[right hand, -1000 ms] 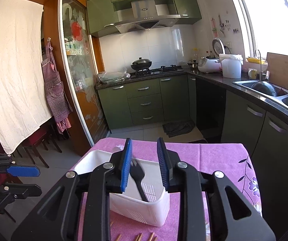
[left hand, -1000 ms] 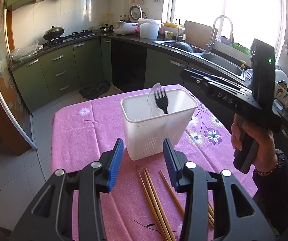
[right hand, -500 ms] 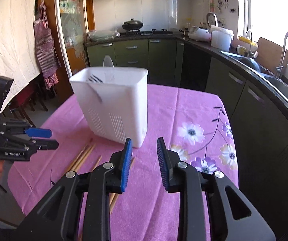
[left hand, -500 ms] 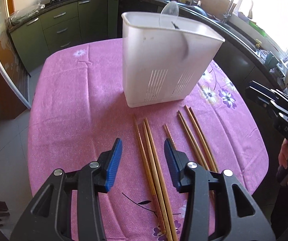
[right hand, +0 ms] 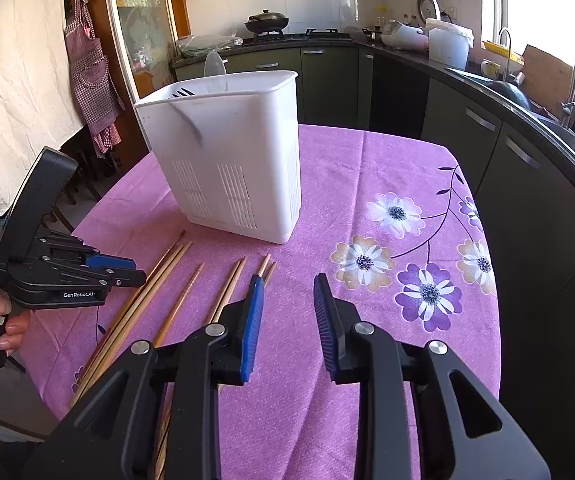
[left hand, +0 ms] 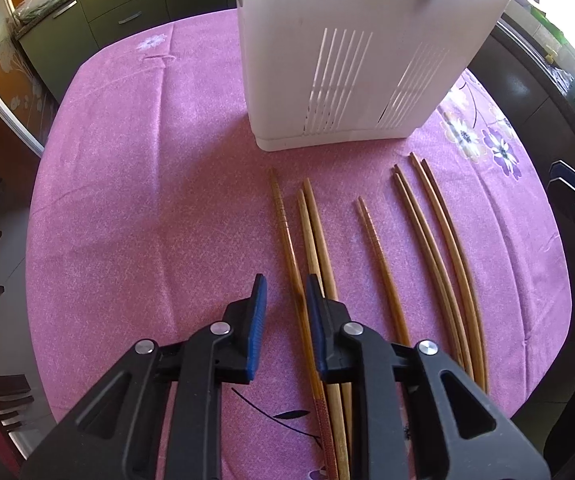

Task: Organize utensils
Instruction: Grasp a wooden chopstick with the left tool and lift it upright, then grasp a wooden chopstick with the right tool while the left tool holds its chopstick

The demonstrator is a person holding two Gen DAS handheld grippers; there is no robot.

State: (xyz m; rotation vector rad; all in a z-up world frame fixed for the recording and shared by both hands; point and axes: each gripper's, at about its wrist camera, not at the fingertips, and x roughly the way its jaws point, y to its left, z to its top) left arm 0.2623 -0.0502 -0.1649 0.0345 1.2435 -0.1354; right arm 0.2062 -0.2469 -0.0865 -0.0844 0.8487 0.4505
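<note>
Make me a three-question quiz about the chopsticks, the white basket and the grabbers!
1. Where do the chopsticks lie?
A. inside the basket
B. on the pink tablecloth, in front of the white utensil basket
C. on the floor

2. How many chopsticks lie there?
A. three
B. seven
C. twelve

3. The left gripper is:
A. open over the leftmost chopsticks
C. shut on a fork
B. out of view

Answers: 1 B, they rest on the tablecloth short of the basket. 2 B, seven tips show. 3 A, its jaws stand apart.

- The tablecloth was pink-purple, with white and purple flowers at right of frame.
- The utensil holder was white.
- The chopsticks were brown, probably wood.
</note>
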